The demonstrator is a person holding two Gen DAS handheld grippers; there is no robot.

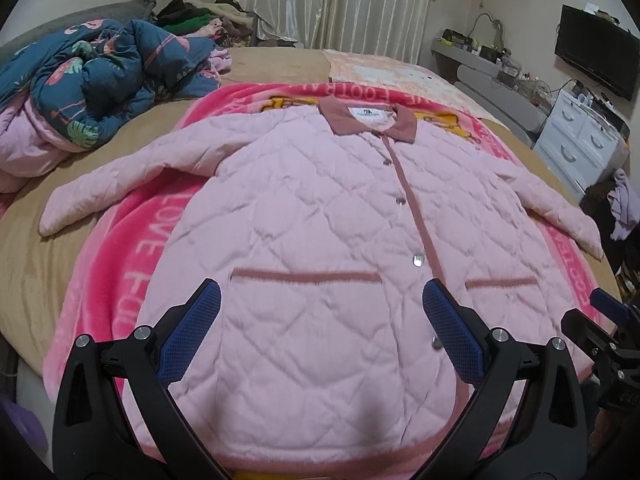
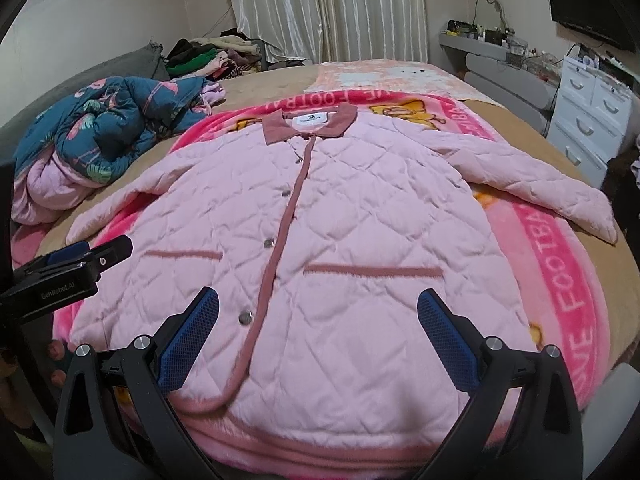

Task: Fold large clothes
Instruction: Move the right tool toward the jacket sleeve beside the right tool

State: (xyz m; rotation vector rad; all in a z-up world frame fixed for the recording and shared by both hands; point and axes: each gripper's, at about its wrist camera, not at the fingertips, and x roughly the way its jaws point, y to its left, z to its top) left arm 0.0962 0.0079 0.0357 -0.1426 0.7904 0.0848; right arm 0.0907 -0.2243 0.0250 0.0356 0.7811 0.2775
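A pink quilted jacket with a dusty-rose collar, front placket and snap buttons lies flat and face up on a bright pink blanket, both sleeves spread outward. It also shows in the right wrist view. My left gripper is open and empty, hovering over the jacket's hem, left of the placket. My right gripper is open and empty over the hem, right of the placket. Each gripper shows at the edge of the other's view: the right one, the left one.
The blanket lies on a tan-covered bed. A crumpled blue flamingo-print duvet sits at the far left, with a clothes pile behind. White drawers, a cluttered shelf and a TV stand right. Curtains hang behind.
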